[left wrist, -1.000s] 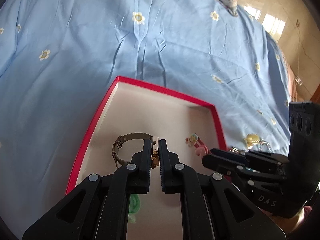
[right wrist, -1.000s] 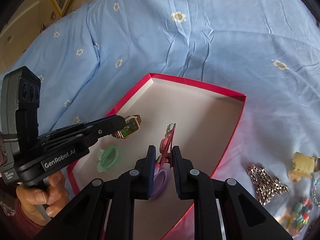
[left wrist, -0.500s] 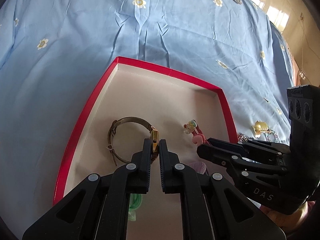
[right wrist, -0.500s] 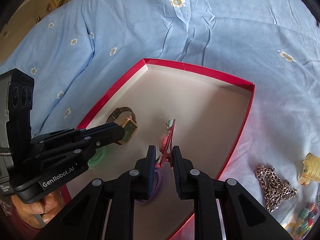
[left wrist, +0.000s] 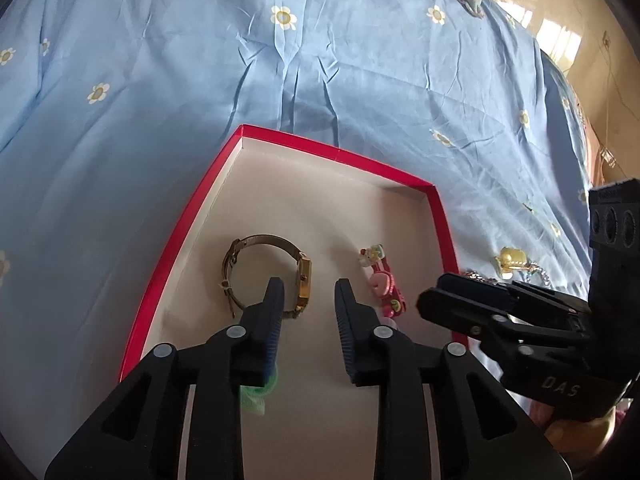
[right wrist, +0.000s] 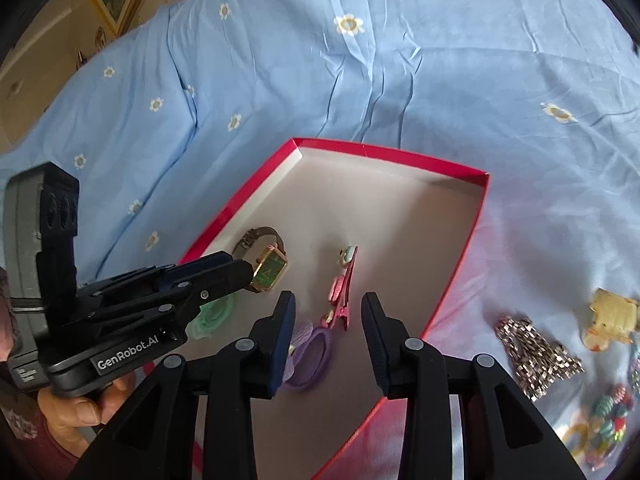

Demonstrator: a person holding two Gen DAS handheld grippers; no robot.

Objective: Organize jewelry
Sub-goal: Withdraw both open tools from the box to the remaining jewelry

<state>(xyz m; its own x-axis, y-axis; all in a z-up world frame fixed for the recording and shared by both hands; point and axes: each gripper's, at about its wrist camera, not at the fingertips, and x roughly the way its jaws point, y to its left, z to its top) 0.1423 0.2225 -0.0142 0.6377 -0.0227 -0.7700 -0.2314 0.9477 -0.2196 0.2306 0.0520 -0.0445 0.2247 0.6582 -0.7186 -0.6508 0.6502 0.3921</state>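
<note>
Both jaws have just been opening: the left hand-held gripper [left wrist: 308, 294] is released, with the watch [left wrist: 304, 284] between its jaws, and the right hand-held gripper [right wrist: 328, 308] is released over the hair clip [right wrist: 342, 288]. Withdrawing carelessly could snag the watch at 12 o'clock.

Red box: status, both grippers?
Left gripper and right gripper just opened, nothing held. Watch and pink hair clip lying in the red box. Nothing in the way.

Daylight, soft and bright, across wrinkled light-blue daisy-print bedsheet [left wrist: 320, 80]. Sun patches glare on glossy tan floor [left wrist: 556, 40] top right in left view. Red-rimmed cardboard box [right wrist: 384, 152] casts pink tint on sheet beside it. Strong fisheye bending, black vignette corners. Black gripper fingers [right wrist: 280, 332] slightly soft in foreground.
</note>
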